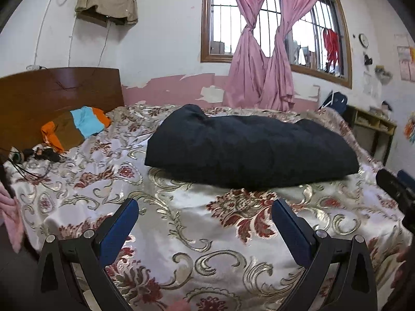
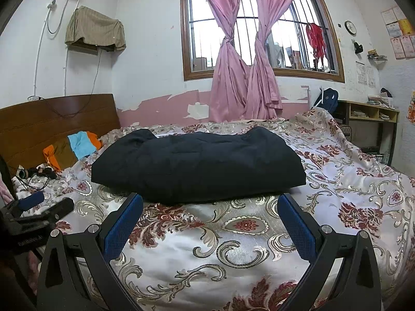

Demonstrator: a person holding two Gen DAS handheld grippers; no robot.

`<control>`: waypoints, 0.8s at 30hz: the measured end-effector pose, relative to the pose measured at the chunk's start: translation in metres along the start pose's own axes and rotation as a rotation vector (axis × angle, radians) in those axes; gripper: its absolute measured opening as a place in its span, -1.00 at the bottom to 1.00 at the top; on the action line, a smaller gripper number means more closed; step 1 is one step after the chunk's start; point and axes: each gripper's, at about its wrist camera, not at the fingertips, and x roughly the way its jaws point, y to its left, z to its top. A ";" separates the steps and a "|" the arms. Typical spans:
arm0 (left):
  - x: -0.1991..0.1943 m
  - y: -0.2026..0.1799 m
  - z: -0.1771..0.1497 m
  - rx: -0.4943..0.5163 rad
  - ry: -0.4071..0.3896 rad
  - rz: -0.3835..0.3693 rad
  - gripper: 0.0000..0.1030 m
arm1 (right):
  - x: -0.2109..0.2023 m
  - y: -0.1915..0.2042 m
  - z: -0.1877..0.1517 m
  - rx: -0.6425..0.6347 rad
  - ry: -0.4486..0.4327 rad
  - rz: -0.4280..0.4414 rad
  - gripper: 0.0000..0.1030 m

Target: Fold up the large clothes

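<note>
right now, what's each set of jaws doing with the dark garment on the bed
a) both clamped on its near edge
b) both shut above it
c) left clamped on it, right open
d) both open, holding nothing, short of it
d: the left gripper and the right gripper both stand with jaws wide apart over the bedspread, holding nothing, and the dark garment lies folded just beyond them.

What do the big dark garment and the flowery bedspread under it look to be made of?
The dark navy folded garment looks like matte, padded or thick woven cloth: no shine, soft puffy bulk. The floral bedspread looks like satin brocade: glossy highlights, gold scroll patterns. Exact fibres are unclear.
</note>
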 end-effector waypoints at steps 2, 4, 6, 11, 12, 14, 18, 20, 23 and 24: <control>-0.003 -0.001 -0.001 0.013 -0.016 0.002 1.00 | 0.000 -0.001 0.000 -0.001 0.002 -0.002 0.97; -0.004 -0.002 -0.002 0.023 -0.014 -0.010 1.00 | 0.000 -0.002 -0.001 -0.001 0.002 -0.003 0.97; -0.004 -0.001 -0.002 0.028 -0.015 -0.010 1.00 | 0.000 -0.002 0.000 -0.002 0.003 -0.002 0.97; -0.006 0.001 -0.003 0.025 -0.023 0.000 1.00 | 0.000 -0.002 0.000 -0.002 0.003 -0.002 0.97; -0.006 0.002 -0.003 0.023 -0.022 0.000 1.00 | 0.000 -0.002 0.000 -0.003 0.003 -0.003 0.97; -0.006 0.003 -0.004 0.024 -0.021 -0.001 1.00 | 0.000 -0.002 0.000 -0.003 0.004 -0.002 0.97; -0.004 0.003 -0.005 0.029 -0.017 -0.003 1.00 | 0.000 -0.002 0.000 -0.002 0.004 -0.001 0.97; -0.004 0.003 -0.005 0.028 -0.018 -0.001 1.00 | 0.000 -0.003 0.000 -0.003 0.005 -0.001 0.97; -0.004 0.003 -0.005 0.025 -0.017 0.000 1.00 | 0.000 -0.003 0.000 -0.002 0.005 -0.002 0.97; -0.003 0.003 -0.006 0.025 -0.016 0.000 1.00 | 0.000 -0.003 0.000 -0.002 0.006 -0.001 0.97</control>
